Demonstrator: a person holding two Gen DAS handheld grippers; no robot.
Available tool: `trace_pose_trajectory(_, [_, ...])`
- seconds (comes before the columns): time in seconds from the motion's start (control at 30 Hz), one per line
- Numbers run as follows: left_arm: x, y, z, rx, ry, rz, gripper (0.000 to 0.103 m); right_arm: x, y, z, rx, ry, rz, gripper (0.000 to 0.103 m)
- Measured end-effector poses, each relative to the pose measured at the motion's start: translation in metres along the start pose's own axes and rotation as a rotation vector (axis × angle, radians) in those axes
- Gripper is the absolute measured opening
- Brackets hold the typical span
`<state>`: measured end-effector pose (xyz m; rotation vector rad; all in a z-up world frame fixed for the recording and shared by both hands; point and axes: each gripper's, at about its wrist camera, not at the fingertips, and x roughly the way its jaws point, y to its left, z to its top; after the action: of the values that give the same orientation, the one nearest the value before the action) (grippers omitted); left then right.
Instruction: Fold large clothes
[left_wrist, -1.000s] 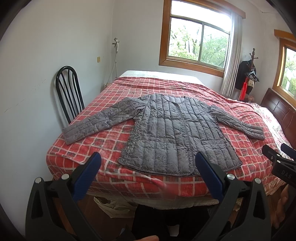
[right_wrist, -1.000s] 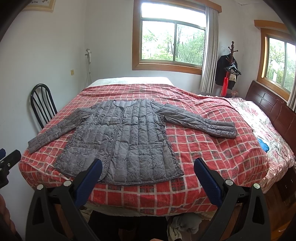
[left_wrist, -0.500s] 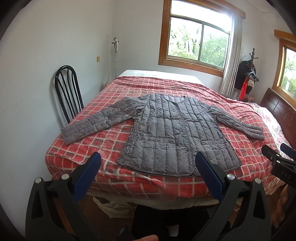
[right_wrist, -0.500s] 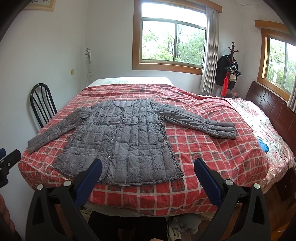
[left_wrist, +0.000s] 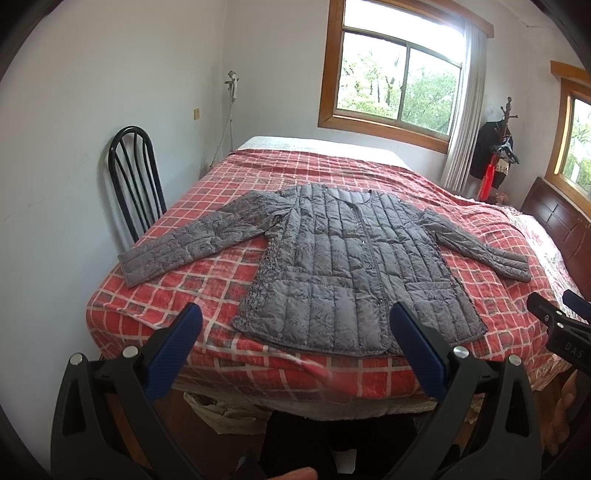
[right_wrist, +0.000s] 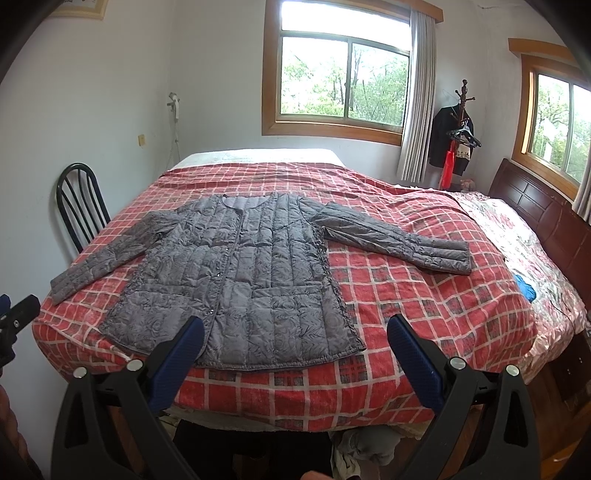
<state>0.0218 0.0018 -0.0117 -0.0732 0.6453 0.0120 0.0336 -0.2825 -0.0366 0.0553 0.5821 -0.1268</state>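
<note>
A grey quilted jacket (left_wrist: 347, 266) lies flat and face up on the red plaid bed (left_wrist: 207, 273), both sleeves spread out to the sides. It also shows in the right wrist view (right_wrist: 243, 273) on the bed (right_wrist: 424, 302). My left gripper (left_wrist: 295, 332) is open and empty, held in front of the bed's near edge, short of the jacket's hem. My right gripper (right_wrist: 295, 339) is open and empty, also short of the hem. The right gripper's tip shows at the right edge of the left wrist view (left_wrist: 554, 321).
A black chair (left_wrist: 135, 181) stands against the wall left of the bed. A dark wooden headboard (right_wrist: 543, 221) runs along the right side. A coat rack (right_wrist: 461, 129) stands in the far corner by the window. Cloth lies on the floor under the bed's near edge (left_wrist: 221, 410).
Both grippers have drifted very slightly; the view of the bed and jacket has barely shifted. The jacket has not moved.
</note>
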Motion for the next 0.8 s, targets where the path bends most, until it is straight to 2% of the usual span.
trace_pose_trajectory(0.13, [0.027,0.005,0.000,0.016,-0.028,-0.049,0.100,0.028,-0.021,0.002,-0.010,-0.047,-0.049,0.099])
trace_pose_trajectory(0.23, [0.058,0.016,-0.003,-0.052,-0.049,-0.211,0.100,0.060,-0.051,0.006,0.034,-0.001,-0.106,0.099])
trace_pose_trajectory(0.3, [0.078,0.021,-0.003,-0.102,-0.027,-0.248,0.100,0.083,-0.081,0.008,0.110,0.042,-0.096,0.099])
trace_pose_trajectory(0.4, [0.105,0.016,0.001,-0.079,-0.024,-0.191,0.100,0.108,-0.116,0.012,0.191,0.078,-0.088,0.098])
trace_pose_trajectory(0.5, [0.124,0.009,0.004,-0.047,-0.043,-0.157,0.100,0.135,-0.159,0.015,0.301,0.116,-0.046,0.084])
trace_pose_trajectory(0.57, [0.134,0.006,0.007,-0.030,-0.046,-0.160,0.100,0.151,-0.187,0.016,0.379,0.134,-0.029,0.069])
trace_pose_trajectory(0.67, [0.152,0.001,0.015,-0.029,0.019,-0.199,0.100,0.184,-0.238,0.011,0.557,0.172,0.043,0.046])
trace_pose_trajectory(0.7, [0.158,0.000,0.019,-0.038,0.027,-0.178,0.100,0.194,-0.255,0.007,0.624,0.175,0.061,0.043])
trace_pose_trajectory(0.8, [0.170,-0.007,0.027,-0.001,-0.015,-0.142,0.100,0.219,-0.303,0.000,0.774,0.156,0.085,0.042])
